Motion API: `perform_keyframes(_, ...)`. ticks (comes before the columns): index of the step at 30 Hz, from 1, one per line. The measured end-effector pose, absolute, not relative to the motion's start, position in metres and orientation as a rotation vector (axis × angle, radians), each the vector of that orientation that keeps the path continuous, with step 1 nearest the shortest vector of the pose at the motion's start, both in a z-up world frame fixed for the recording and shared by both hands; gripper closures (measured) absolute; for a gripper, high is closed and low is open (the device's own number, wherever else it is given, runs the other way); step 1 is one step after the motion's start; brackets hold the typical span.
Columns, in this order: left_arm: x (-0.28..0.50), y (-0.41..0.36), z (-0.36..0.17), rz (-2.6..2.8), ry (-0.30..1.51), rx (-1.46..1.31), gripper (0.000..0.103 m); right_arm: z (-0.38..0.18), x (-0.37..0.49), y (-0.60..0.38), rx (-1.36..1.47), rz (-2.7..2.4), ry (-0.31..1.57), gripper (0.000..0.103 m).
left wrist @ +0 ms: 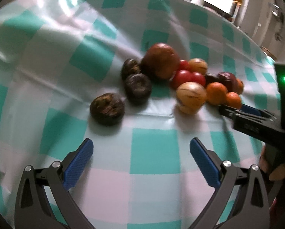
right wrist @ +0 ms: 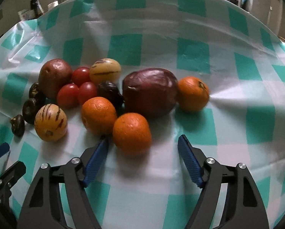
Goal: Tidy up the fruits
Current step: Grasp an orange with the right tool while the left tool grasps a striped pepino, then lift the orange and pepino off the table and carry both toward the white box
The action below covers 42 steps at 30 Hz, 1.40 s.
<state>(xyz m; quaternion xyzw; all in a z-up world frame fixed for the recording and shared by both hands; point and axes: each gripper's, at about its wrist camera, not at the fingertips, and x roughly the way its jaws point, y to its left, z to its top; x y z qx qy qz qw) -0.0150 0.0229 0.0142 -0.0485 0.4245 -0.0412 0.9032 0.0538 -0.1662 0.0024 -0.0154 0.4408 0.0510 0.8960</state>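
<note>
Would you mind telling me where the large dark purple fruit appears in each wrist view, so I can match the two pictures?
Left wrist view: the large dark purple fruit sits right of centre, mostly hidden behind the oranges.
Right wrist view: the same fruit lies at centre, fully visible.
Shared landmark: the three red tomatoes, clustered to its left in both views.

Bare tablecloth (right wrist: 228,99) right of oranges (right wrist: 132,133); fruits apparently crowd left.

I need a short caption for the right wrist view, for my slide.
Open right gripper approaching an orange in a pile of mixed fruit on a checked tablecloth.
</note>
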Motion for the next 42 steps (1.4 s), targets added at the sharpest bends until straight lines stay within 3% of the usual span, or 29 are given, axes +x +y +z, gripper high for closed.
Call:
perform_keyframes(3,-0.012,0.001,0.016,-0.139,0.87,-0.014,0.01,0.006,0.052,-0.167,-0.04,0.147,0.906,0.039)
perform_keyframes(5,-0.004,-0.013,0.014,-0.158,0.882,0.036,0.017,0.007,0.049,-0.165,-0.05,0.16,0.897,0.049)
perform_keyframes(6,-0.001,-0.017,0.014,-0.166,0.886,0.048,0.02,0.009,0.046,-0.165,-0.041,0.18,0.889,0.061)
perform_keyframes(7,0.004,-0.023,0.013,-0.179,0.887,0.064,0.022,0.01,0.045,-0.167,-0.032,0.189,0.887,0.067)
perform_keyframes(12,0.025,-0.048,0.012,-0.187,0.868,0.172,0.032,0.012,0.031,-0.176,0.011,0.193,0.881,0.067)
perform_keyframes(20,0.067,-0.06,0.006,-0.169,0.894,0.184,0.035,0.007,0.037,-0.188,0.058,0.174,0.881,0.067)
perform_keyframes(22,0.071,-0.06,0.006,-0.197,0.894,0.172,0.051,0.007,0.037,-0.188,0.052,0.171,0.882,0.067)
perform_keyframes(24,0.071,-0.06,0.006,-0.225,0.892,0.161,0.057,0.007,0.037,-0.187,0.046,0.168,0.881,0.067)
perform_keyframes(42,0.032,-0.035,0.028,-0.17,0.813,0.077,0.058,0.006,0.037,-0.188,0.058,0.129,0.884,0.067)
